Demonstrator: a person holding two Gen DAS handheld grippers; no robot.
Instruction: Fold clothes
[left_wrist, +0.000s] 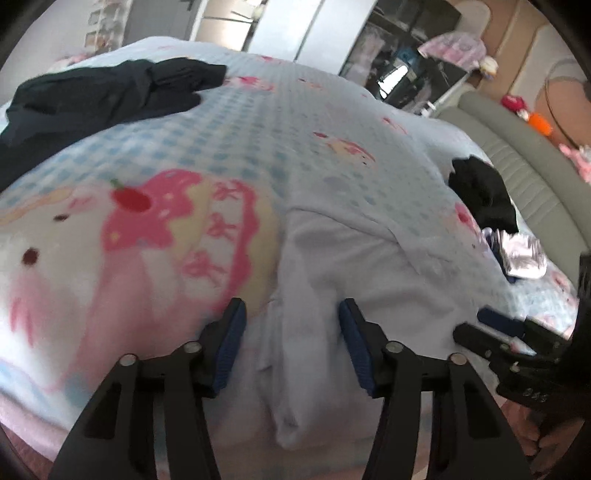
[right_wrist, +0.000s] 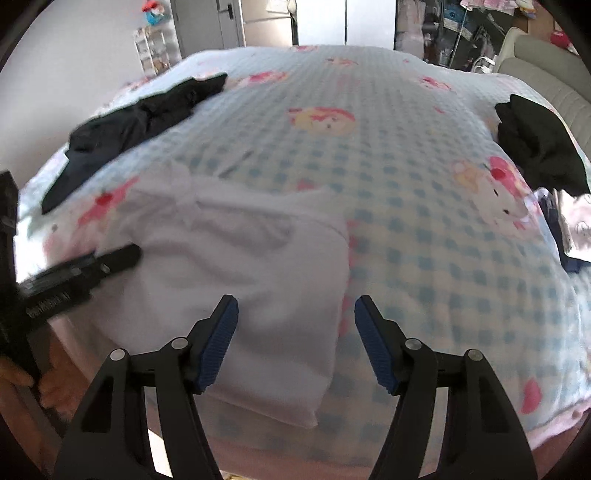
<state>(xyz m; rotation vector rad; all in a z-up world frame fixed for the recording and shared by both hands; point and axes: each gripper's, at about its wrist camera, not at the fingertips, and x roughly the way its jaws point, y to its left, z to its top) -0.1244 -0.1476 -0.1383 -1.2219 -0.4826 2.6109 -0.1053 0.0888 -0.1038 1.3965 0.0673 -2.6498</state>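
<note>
Above the bed (right_wrist: 369, 155), both my grippers hover with jaws wide apart. My left gripper (left_wrist: 291, 343) and right gripper (right_wrist: 295, 339) grasp nothing; the white garment (right_wrist: 251, 273) lies below.

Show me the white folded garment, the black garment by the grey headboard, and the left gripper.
White folded garment (right_wrist: 258, 280): right wrist view, its middle.
Black crumpled garment by the grey headboard (right_wrist: 539, 147): right wrist view, its centre.
Left gripper (left_wrist: 291, 343): left wrist view, midway between fingertips.

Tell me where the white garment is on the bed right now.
The white garment lies on the near edge of the checked blanket, just ahead of both open grippers: left gripper over its left part, right gripper over its right edge.
</note>
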